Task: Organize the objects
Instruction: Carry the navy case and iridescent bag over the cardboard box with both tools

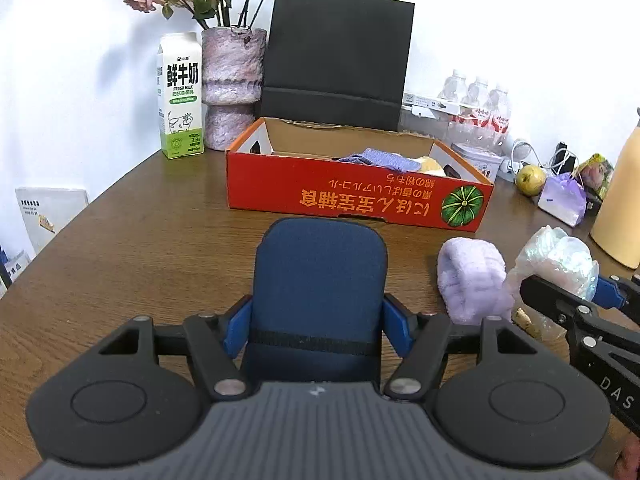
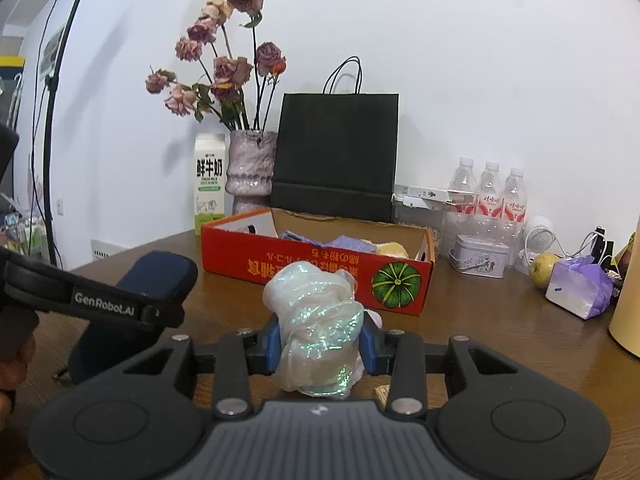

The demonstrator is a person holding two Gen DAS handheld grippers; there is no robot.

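My left gripper (image 1: 318, 328) is shut on a navy blue soft case (image 1: 320, 280), which stands up between its blue pads (image 1: 236, 330) just above the wooden table (image 1: 160, 240). My right gripper (image 2: 322, 348) is shut on a crumpled iridescent plastic bundle (image 2: 316, 320); that bundle (image 1: 556, 260) also shows at the right of the left wrist view. Ahead of both sits an open red cardboard box (image 1: 360, 196) with a purple cloth (image 1: 380, 158) and a yellow item inside. A fluffy lilac cloth (image 1: 472, 280) lies on the table between the two grippers.
A milk carton (image 1: 180, 96), a vase of dried roses (image 1: 232, 84) and a black paper bag (image 1: 336, 60) stand behind the box. At the right are water bottles (image 2: 488, 196), a tin (image 2: 478, 256), a pear (image 1: 530, 180), a purple bag (image 1: 562, 198) and a tall yellow bottle (image 1: 620, 200).
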